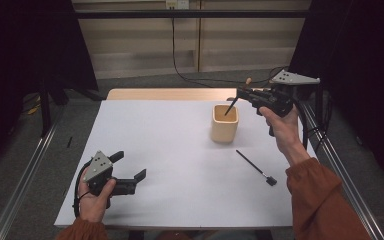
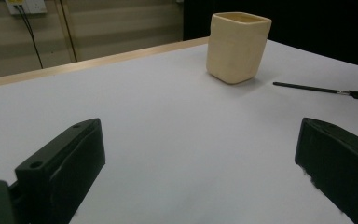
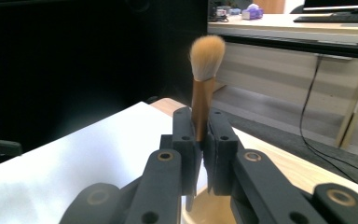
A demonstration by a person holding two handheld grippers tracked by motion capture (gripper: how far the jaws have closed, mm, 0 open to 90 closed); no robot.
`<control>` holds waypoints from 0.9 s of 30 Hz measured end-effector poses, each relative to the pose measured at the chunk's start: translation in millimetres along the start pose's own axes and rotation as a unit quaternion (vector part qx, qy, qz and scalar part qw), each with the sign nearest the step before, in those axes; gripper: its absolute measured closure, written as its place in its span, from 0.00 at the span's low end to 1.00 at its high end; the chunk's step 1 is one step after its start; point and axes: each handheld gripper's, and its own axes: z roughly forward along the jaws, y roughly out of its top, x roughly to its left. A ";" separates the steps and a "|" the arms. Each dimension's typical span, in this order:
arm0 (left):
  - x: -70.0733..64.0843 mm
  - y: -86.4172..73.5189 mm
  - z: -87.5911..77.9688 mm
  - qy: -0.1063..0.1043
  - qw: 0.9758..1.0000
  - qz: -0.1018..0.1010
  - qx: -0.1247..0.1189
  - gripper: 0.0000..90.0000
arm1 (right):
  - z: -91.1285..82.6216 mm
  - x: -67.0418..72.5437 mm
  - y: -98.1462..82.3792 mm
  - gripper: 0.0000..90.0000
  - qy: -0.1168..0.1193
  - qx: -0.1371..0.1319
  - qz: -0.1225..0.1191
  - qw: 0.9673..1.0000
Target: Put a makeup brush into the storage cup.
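Jaws of the right gripper [image 1: 241, 93] are clamped on a fluffy tan-bristled makeup brush with a copper ferrule [image 3: 204, 88], its dark handle tip dipping into the cream square ceramic cup [image 1: 224, 124], not yet let go. A thin black brush [image 1: 255, 167] lies on the table [image 1: 170, 165], apparently next. The left gripper [image 1: 130, 172] waits with wide, empty jaws

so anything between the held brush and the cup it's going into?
Nothing visible. The right claw grips the brush, whose dark lower end already points into the cup's open mouth. The other brush lies on the table, apart from it.
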 end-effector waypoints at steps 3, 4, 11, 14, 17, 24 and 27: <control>0.0 0.1 -0.3 0.000 1.000 0.002 -0.001 0.02 | 1.8 -5.3 1.9 0.93 -0.007 0.002 0.002 1.000; 0.0 0.1 -0.1 -0.002 1.000 0.002 -0.001 0.02 | 2.6 -6.9 2.1 0.93 -0.010 0.003 0.001 1.000; -1.1 1.1 -1.0 -0.007 1.000 0.007 -0.001 0.02 | 8.5 -13.9 0.3 0.93 -0.023 0.008 0.007 1.000; -1.1 1.1 -1.1 -0.007 1.000 0.008 -0.002 0.02 | 13.7 -15.1 -3.1 0.93 -0.029 0.020 0.002 0.999; -1.0 1.2 -1.6 -0.006 1.000 0.008 -0.003 0.02 | 17.7 -16.7 -5.0 0.93 -0.031 0.023 0.003 0.999; 1.5 0.1 -2.8 -0.005 1.000 0.007 -0.004 0.02 | 25.8 -17.1 -16.3 0.93 -0.031 0.036 0.008 0.999; 2.2 0.1 -3.4 -0.004 1.000 0.007 -0.005 0.02 | 29.5 -17.6 -22.5 0.93 -0.033 0.045 0.009 0.998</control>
